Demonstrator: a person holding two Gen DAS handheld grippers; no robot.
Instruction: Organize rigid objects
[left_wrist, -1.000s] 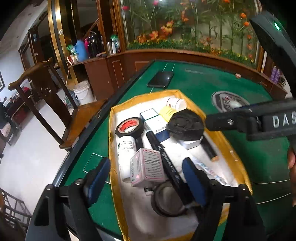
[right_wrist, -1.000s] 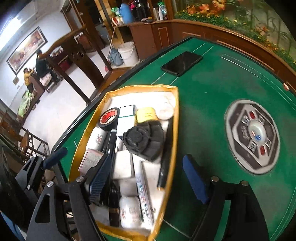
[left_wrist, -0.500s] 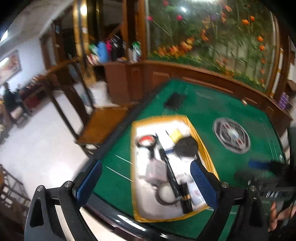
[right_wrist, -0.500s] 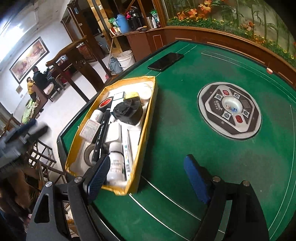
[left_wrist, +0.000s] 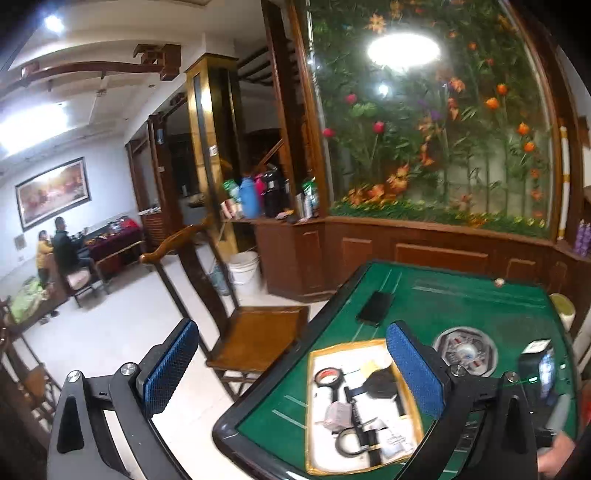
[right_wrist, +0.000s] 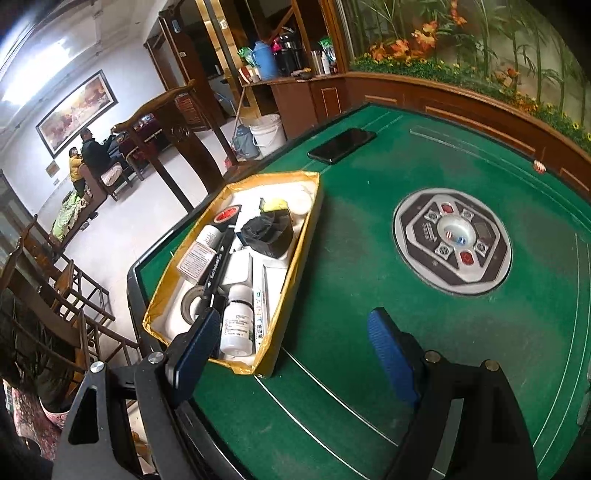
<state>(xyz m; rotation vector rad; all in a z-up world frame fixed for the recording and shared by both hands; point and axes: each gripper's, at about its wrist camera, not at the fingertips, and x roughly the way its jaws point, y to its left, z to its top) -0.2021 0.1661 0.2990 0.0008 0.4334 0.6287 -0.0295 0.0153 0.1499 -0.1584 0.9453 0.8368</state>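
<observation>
Green felt table (right_wrist: 369, 258), gold-rimmed tray (right_wrist: 295, 258) of small items, left hand-held gripper (left_wrist: 291, 369) just widened, empty, right hand-held gripper (right_wrist: 291, 354) released

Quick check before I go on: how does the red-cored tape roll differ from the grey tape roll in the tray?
The black tape roll with the red core lies at the far end of the gold-edged white tray; the grey tape roll with the pale core lies at the near end. A black marker pen crosses over the grey roll, while the red-cored roll is uncovered. Both lie flat inside the tray.
</observation>
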